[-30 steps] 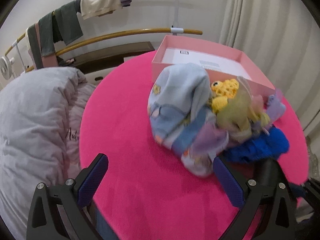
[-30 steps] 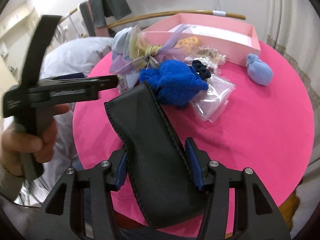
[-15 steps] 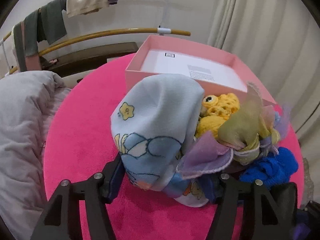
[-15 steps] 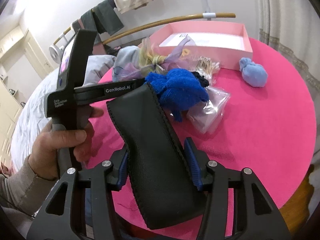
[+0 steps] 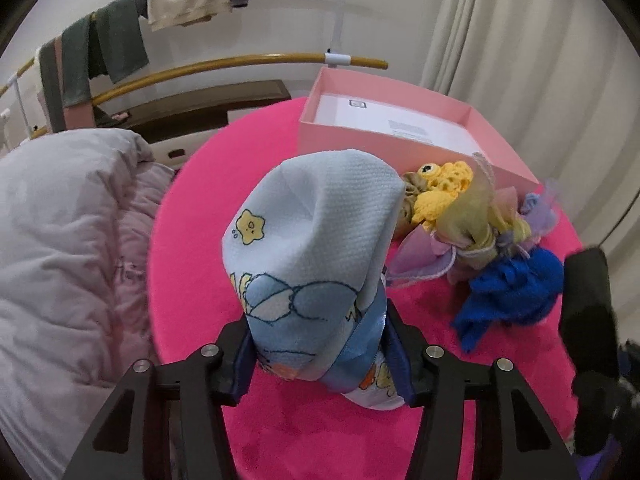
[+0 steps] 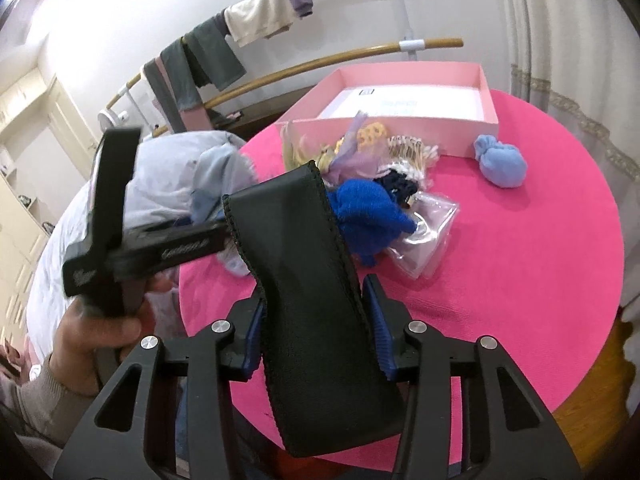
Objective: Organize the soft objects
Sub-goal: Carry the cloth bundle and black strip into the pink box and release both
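Pink cloth covers the round worktop (image 5: pixel 192 280) that we work over. Starting at nine o'clock in the left wrist view, a pale quilt (image 5: pixel 60 240) lies beside the worktop. Our left tongs (image 5: pixel 320 354) have just been closing and now pinch the light blue printed cloth (image 5: pixel 312 248), which rises from between the pads toward twelve o'clock. At one o'clock behind it sits the open pink box (image 5: pixel 400 120), and just in front of the box lies the yellow crochet toy (image 5: pixel 440 192) in its gauzy wrapping. At three o'clock rests the royal blue knit (image 5: pixel 512 288).

In the right wrist view, a hand (image 6: pixel 92 344) at eight o'clock grips the other tool's handle. Our right tongs (image 6: pixel 316 336) have been closing too and squeeze the black leather pouch (image 6: pixel 308 300), tilted upward to twelve o'clock. Beyond it lie the blue knit and a clear plastic bag (image 6: pixel 428 236) touching it. At two o'clock a light blue bundle (image 6: pixel 500 162) rests just beside the box wall.
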The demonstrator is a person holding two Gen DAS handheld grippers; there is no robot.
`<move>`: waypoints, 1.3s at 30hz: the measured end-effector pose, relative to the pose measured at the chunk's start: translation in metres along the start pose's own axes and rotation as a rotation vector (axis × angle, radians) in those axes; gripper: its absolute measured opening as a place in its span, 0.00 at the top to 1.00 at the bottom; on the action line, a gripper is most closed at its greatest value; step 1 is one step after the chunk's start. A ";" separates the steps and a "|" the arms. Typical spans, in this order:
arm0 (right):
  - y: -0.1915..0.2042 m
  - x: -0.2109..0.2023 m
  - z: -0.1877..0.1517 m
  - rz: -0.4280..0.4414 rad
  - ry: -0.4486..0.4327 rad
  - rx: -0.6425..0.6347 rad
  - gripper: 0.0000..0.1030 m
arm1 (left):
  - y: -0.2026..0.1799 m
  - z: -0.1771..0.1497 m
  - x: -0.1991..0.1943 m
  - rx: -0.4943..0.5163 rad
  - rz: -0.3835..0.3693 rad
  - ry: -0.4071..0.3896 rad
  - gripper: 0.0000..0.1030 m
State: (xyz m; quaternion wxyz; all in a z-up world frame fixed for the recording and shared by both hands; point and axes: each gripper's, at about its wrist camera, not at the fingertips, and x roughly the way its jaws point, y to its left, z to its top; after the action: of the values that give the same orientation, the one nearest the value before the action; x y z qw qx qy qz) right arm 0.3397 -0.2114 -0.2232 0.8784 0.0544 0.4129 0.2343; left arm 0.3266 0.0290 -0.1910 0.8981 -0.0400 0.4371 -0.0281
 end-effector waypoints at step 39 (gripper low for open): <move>-0.082 0.044 0.205 -0.106 -0.179 0.019 0.60 | -0.050 0.132 0.004 0.110 0.011 -0.169 0.48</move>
State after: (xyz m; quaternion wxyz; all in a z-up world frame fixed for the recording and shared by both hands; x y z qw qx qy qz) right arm 0.5475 -0.2434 -0.1438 0.9224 0.0615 0.3374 0.1778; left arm 0.4321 -0.0145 -0.1085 0.9327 0.0096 0.3579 -0.0436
